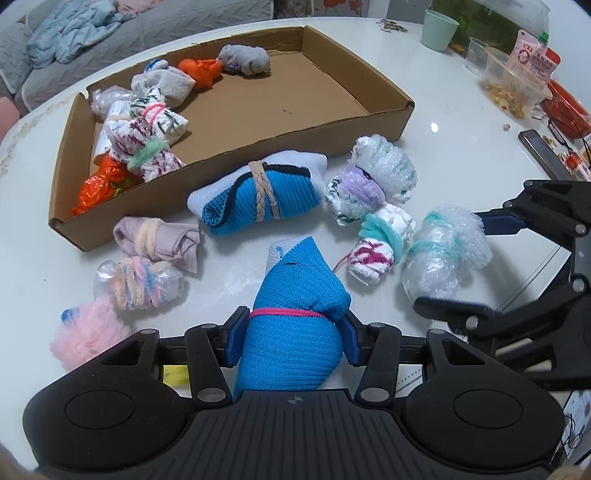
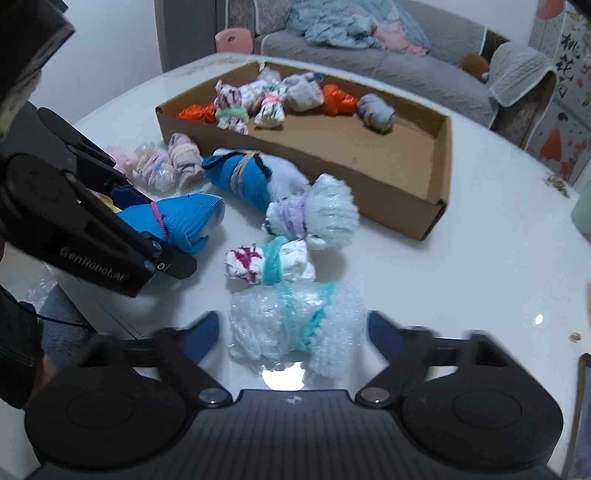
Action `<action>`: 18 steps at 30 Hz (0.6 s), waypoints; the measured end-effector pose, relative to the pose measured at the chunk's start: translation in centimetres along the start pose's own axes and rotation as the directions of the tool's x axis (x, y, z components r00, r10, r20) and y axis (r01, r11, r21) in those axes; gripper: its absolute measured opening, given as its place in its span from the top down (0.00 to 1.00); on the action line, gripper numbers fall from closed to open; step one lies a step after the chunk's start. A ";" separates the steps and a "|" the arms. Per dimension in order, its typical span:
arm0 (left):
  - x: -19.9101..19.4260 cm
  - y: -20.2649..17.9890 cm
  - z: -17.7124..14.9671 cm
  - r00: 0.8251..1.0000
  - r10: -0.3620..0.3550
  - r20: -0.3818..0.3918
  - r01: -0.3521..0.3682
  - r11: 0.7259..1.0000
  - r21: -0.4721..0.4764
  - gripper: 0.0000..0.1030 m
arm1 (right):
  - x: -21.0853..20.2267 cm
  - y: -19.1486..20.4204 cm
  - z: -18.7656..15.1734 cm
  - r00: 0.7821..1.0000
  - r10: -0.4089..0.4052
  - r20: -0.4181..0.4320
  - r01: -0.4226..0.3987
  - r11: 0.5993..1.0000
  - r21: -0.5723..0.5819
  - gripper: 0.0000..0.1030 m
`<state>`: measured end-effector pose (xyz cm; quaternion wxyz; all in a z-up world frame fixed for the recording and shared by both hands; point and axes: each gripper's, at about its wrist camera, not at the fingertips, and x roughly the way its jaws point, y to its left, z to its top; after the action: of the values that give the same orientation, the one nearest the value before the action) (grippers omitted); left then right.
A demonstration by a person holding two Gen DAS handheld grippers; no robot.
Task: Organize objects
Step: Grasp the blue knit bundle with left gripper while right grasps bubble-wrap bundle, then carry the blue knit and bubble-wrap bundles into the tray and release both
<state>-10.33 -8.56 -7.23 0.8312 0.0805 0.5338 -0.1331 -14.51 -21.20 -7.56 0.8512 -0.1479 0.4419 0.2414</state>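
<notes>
A glossy white tabletop (image 1: 436,110) carries a shallow cardboard box (image 1: 236,155). Just in front of the box lie tied bundles: a blue-and-white sock roll (image 1: 258,195), a lilac cloth roll (image 1: 157,240), a pastel-tied plastic bundle (image 1: 138,282), a pink fluffy ball (image 1: 90,334), and a bubble-wrap roll (image 1: 443,254). Beyond the box stands a green cup (image 1: 439,29).

Both grippers are matte black with ribbed housings, round side bosses, silver screws and blue finger pads (image 1: 233,341), the left gripper (image 2: 155,225) lettered "GenRobot.AI" in grey, a dark sleeve (image 2: 16,332) at lower left
</notes>
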 end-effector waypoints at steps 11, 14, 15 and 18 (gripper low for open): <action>-6.3 0.9 4.4 0.994 -0.004 0.108 0.012 0.997 -0.075 0.46 | -6.7 -4.0 1.7 0.990 0.002 0.140 -0.023 0.989 0.148 0.46; -7.7 1.6 8.4 0.986 0.008 0.169 0.005 0.997 -0.076 0.46 | -8.5 -6.4 4.2 0.976 0.000 0.217 -0.039 0.983 0.178 0.46; -7.8 1.6 9.9 0.983 0.019 0.183 -0.007 0.998 -0.063 0.46 | -8.9 -7.1 5.4 0.971 -0.008 0.239 -0.035 0.984 0.173 0.46; -7.2 1.9 14.3 0.975 0.023 0.221 -0.015 0.999 -0.039 0.46 | -9.0 -9.2 9.2 0.953 -0.009 0.304 -0.038 0.988 0.148 0.46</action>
<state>-0.20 -9.73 5.23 0.8882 0.0545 0.4392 -0.1234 -7.71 -27.12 5.43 0.9160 -0.0404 0.3239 0.2330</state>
